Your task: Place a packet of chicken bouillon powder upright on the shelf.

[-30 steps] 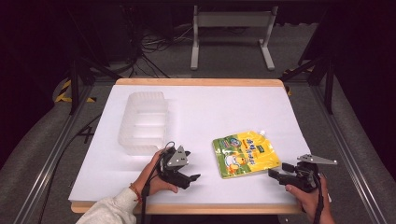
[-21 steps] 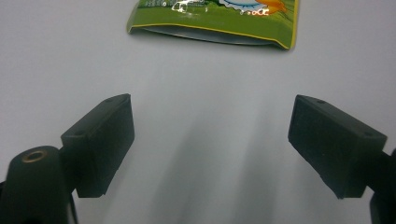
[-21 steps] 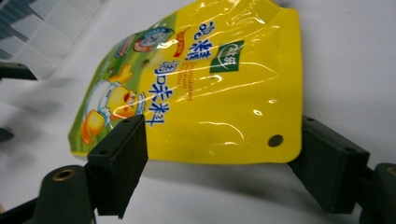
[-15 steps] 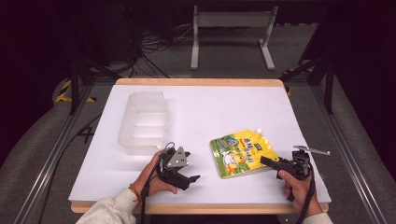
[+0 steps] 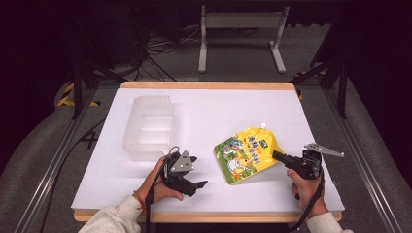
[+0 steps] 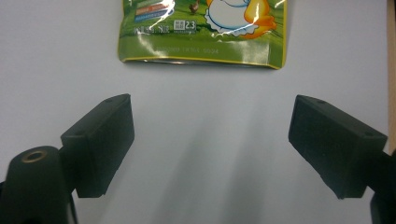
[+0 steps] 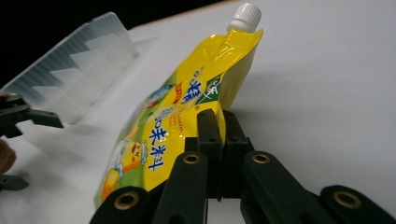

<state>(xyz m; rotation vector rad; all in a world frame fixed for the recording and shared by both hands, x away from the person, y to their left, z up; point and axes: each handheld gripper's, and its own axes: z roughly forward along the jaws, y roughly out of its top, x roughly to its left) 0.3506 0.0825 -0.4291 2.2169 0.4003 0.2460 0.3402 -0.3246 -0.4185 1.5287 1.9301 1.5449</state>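
Yellow spouted pouch (image 5: pixel 245 154) is lying on the white table (image 5: pixel 218 116), right of the clear plastic tray (image 5: pixel 149 127) and well apart from it, its white cap (image 7: pixel 244 17) pointing away from the person. Right gripper (image 5: pixel 278 156) is clamping the pouch's right edge, its jaws having just been closing on it, lifting that edge slightly. Left gripper (image 5: pixel 198 171) is resting just in front of the tray, jaws standing wide apart with nothing between them, facing the pouch's bottom edge.
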